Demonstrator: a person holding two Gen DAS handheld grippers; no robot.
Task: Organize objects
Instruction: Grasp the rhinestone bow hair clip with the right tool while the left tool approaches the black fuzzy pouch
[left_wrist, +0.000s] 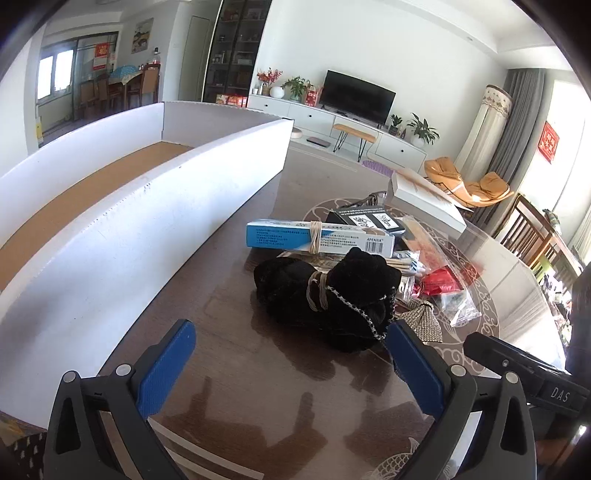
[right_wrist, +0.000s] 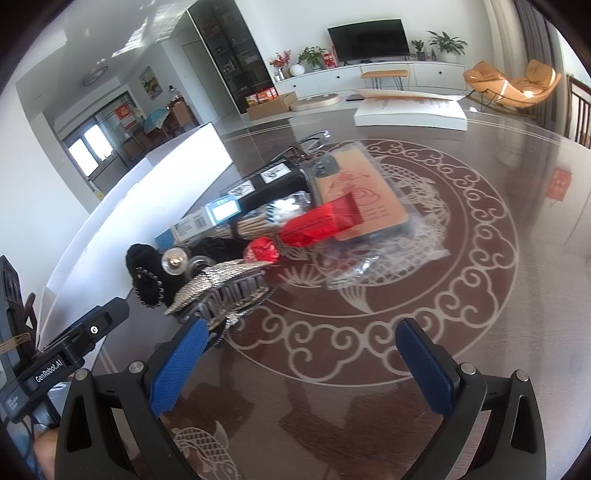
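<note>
A pile of small objects lies on the dark table. In the left wrist view a black velvet bundle (left_wrist: 325, 295) tied with cord lies just ahead of my open, empty left gripper (left_wrist: 291, 363). Behind it are a blue-and-white box (left_wrist: 317, 238), a black box (left_wrist: 369, 219) and a red packet (left_wrist: 441, 280). In the right wrist view my right gripper (right_wrist: 299, 360) is open and empty, with a silver rhinestone hair clip (right_wrist: 221, 288) by its left finger. The red packet (right_wrist: 317, 221), a bundle of sticks (right_wrist: 255, 223) and a bagged orange phone case (right_wrist: 354, 192) lie beyond.
A long white cardboard tray (left_wrist: 140, 221) with a brown floor stands along the left of the table. A white book-like box (left_wrist: 424, 201) lies at the far side. The table (right_wrist: 480, 258) carries a pale fish and cloud pattern. Chairs stand at the right edge.
</note>
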